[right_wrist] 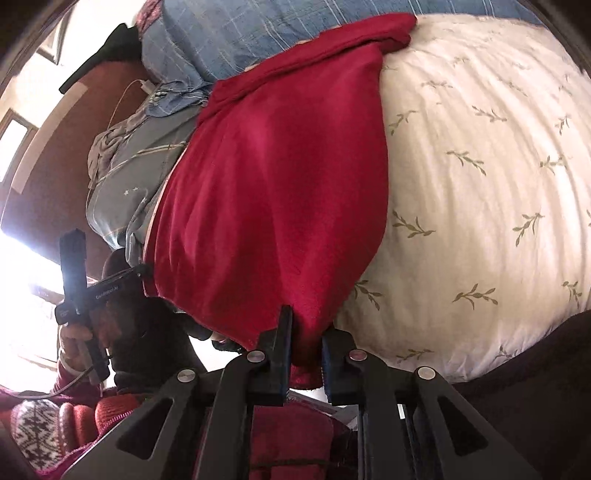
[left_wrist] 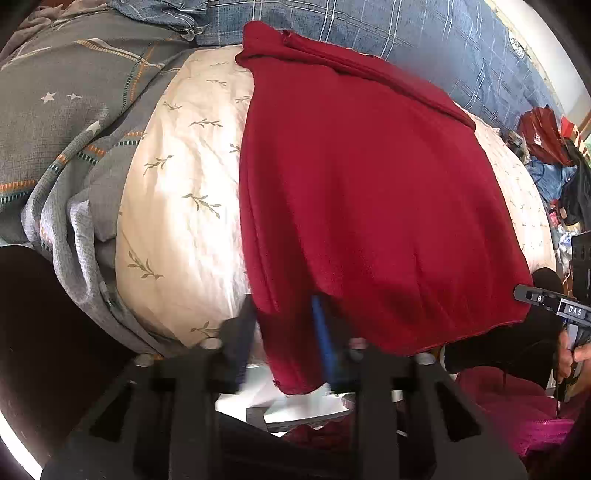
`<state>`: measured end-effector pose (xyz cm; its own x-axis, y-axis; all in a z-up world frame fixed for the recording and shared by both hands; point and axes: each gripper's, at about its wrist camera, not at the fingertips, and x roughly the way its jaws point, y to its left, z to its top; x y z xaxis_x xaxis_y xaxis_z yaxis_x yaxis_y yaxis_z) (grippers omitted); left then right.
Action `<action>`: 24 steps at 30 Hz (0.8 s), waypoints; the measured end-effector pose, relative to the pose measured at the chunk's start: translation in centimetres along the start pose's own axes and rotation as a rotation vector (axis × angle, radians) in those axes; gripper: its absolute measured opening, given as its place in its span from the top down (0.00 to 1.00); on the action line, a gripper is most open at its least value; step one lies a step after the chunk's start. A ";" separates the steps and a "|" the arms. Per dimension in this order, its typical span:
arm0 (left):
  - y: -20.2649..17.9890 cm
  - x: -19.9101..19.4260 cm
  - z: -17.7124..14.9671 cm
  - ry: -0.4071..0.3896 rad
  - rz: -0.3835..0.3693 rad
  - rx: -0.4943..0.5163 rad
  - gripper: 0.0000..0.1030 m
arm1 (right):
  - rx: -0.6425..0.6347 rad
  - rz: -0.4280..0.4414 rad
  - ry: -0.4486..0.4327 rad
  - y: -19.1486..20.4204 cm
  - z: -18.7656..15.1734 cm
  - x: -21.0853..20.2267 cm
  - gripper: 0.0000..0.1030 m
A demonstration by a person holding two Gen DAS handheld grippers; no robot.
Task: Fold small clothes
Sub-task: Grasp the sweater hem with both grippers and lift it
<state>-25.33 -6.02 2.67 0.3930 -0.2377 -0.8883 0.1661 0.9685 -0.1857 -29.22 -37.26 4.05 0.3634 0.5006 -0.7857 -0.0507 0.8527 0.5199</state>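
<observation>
The bed takes up most of the room: a cream duvet [left_wrist: 184, 192] printed with leaf sprigs, with a blue plaid quilt [left_wrist: 388, 33] bunched at its far side and a grey star-patterned blanket [left_wrist: 74, 110] heaped to one side. Spread flat over the duvet lies the dark red garment [left_wrist: 369, 184], its far edge already doubled over into a band and its near hem hanging off the edge of the bed towards the person.

The left gripper [left_wrist: 288, 343] sits at one near corner of that hem; its jaws stand apart, and the cloth hangs loose between them rather than pinched. The right gripper [right_wrist: 306, 332] is at the other near corner, jaws narrow and closed on a tuck of the red fabric.

I'd judge this as the end of laying the piece out, just before a fold. The next move calls for re-gripping both corners evenly and carrying the hem up towards the far edge.
</observation>
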 end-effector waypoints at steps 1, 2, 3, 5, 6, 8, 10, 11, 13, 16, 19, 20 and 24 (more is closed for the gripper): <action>0.0 0.1 0.0 0.000 -0.004 0.000 0.63 | 0.014 0.008 0.007 -0.2 0.1 0.2 0.82; 0.0 0.1 0.0 0.001 -0.006 0.000 0.61 | 0.020 0.009 0.011 -0.4 0.1 0.3 0.80; 0.0 0.2 0.0 0.003 -0.006 0.000 0.60 | 0.020 0.005 0.016 -0.4 0.1 0.5 0.79; -0.1 0.3 0.0 0.004 -0.007 0.000 0.55 | 0.027 0.008 0.034 -0.6 0.2 0.9 0.69; -0.2 0.3 0.0 0.004 -0.008 0.000 0.54 | 0.034 0.014 0.043 -0.7 0.2 1.2 0.68; -0.2 0.4 -0.1 0.005 -0.010 0.002 0.49 | 0.035 0.019 0.050 -0.7 0.3 1.5 0.67; -0.4 0.5 -0.1 0.004 -0.008 0.004 0.47 | 0.027 0.025 0.046 -0.6 0.4 1.5 0.67; -0.5 0.6 -0.1 0.004 -0.006 0.005 0.47 | 0.024 0.026 0.041 -0.6 0.4 1.5 0.68; -0.7 0.7 0.0 0.003 -0.002 0.003 0.47 | 0.026 0.030 0.035 -0.5 0.5 1.6 0.68; -0.9 0.8 0.0 0.003 0.005 0.006 0.48 | 0.015 0.019 0.020 -0.4 0.5 1.4 0.81; -1.6 0.7 0.1 -0.001 0.022 0.027 0.73 | -0.009 0.029 0.002 -0.1 0.5 0.9 0.86; -1.7 0.7 0.1 -0.003 0.031 0.033 0.83 | -0.021 0.033 -0.006 0.2 0.6 0.6 0.87; -1.6 0.0 0.6 -0.017 0.025 0.035 0.92 | -0.061 0.040 -0.037 1.3 0.9 -0.5 0.87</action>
<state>-25.07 -7.66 3.18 0.4126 -0.2148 -0.8852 0.1870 0.9711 -0.1484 -28.62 -36.53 5.48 0.3944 0.5295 -0.7510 -0.1220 0.8402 0.5284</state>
